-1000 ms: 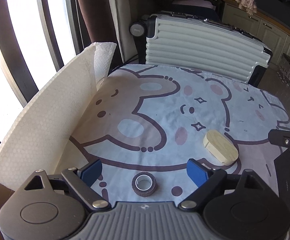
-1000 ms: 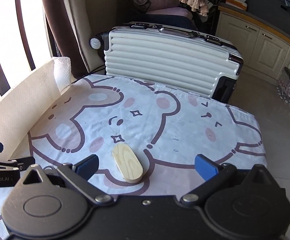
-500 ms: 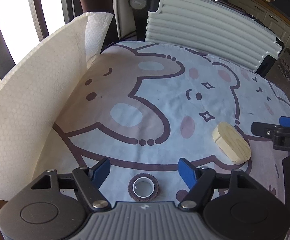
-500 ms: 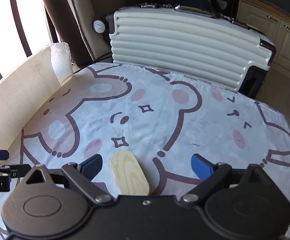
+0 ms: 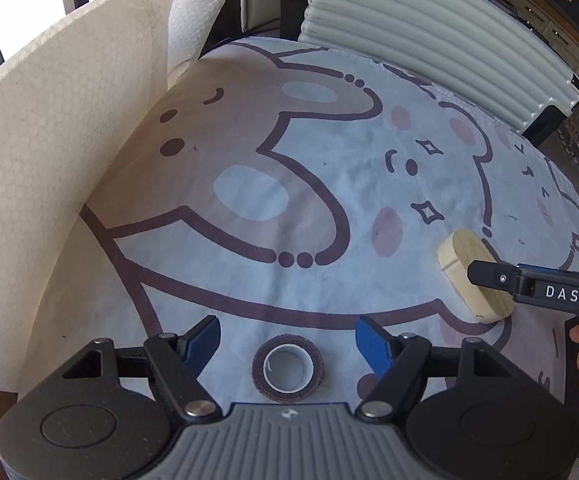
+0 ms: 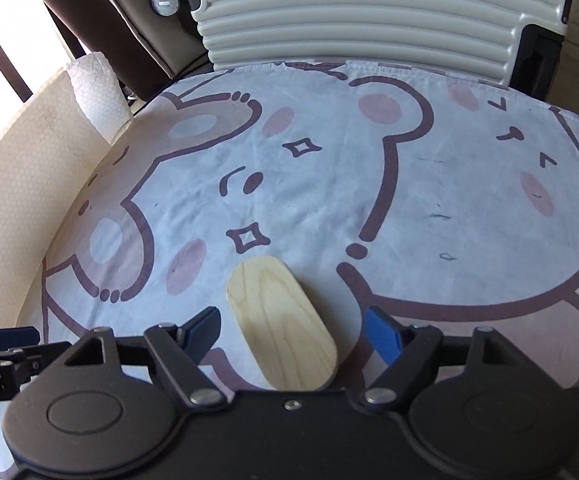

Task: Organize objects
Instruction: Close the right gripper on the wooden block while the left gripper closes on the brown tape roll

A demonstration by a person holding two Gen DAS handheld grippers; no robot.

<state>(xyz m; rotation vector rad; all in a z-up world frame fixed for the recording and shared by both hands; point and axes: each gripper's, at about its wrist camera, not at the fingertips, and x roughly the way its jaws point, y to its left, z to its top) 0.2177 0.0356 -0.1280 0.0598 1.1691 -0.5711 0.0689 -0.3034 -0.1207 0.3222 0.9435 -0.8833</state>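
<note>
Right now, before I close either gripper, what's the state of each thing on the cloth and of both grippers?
left gripper: open, fingers either side of the tape roll, not touching it
right gripper: open, straddling the wooden block
tape roll: lying flat on the cloth, hole up
wooden block: lying flat, free, ungripped
bear-print cloth: spread flat
suitcase: shut, on its side behind the cloth

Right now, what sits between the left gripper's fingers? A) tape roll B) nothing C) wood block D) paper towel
A: the tape roll lies on the cloth between the open left gripper fingers, untouched; the wood block is off to the right.
</note>
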